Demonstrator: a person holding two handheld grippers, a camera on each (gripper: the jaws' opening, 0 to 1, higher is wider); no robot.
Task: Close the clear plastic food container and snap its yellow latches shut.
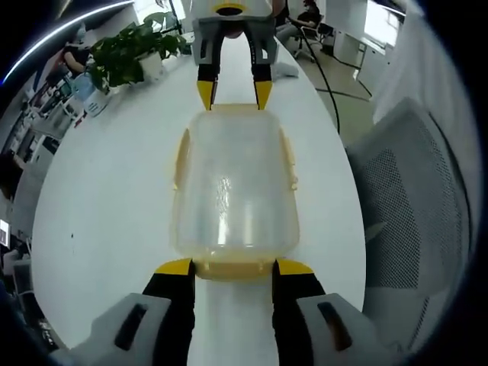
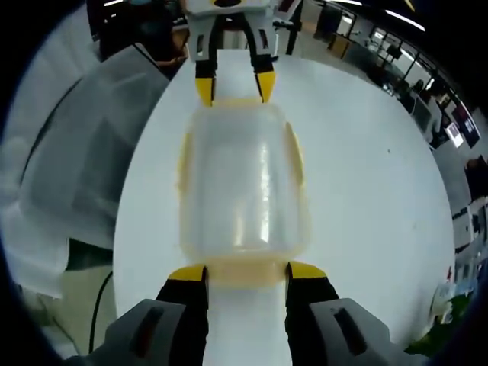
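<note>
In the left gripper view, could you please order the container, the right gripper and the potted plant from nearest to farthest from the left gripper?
1. Container, right at its jaws.
2. Right gripper, at the container's far end.
3. Potted plant, far upper left in the view.

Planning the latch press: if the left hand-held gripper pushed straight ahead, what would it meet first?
Probably the near yellow latch of the clear container, sitting between the left hand-held gripper tips; the right hand-held gripper waits at the far end.

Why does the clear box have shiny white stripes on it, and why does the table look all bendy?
In the left gripper view, the container shows a faint white streak of glare on its lid; in the right gripper view, the streak is longer and brighter. The white table bulges in both views because the fisheye lens bends the edges. Background desks look small and soft.
</note>
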